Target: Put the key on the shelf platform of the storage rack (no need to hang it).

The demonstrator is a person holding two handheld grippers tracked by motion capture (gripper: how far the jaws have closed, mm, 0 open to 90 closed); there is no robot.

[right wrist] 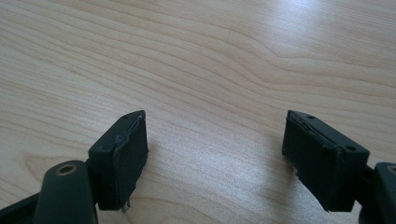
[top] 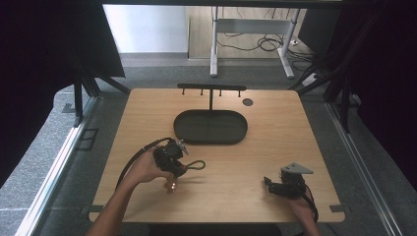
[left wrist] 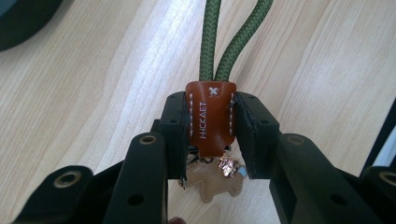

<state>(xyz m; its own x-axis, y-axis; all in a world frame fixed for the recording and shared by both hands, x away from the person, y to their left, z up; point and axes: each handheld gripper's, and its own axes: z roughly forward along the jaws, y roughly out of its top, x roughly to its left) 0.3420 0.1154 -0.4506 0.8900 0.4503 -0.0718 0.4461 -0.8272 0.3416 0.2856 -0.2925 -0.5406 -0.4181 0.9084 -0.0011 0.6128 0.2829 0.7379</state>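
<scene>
Pinching a keychain's brown leather tab (left wrist: 211, 116), the left gripper (top: 169, 156) hovers near the black tray (top: 210, 126); the right gripper's (right wrist: 215, 158) fingers (right wrist: 122, 154) stand spread over the table (right wrist: 196, 56).

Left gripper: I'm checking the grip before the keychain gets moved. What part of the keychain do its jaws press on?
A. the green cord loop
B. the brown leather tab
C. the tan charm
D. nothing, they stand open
B: in the left gripper view the left gripper pads press both sides of the brown leather tab, with the green cord running out beyond it.
</scene>
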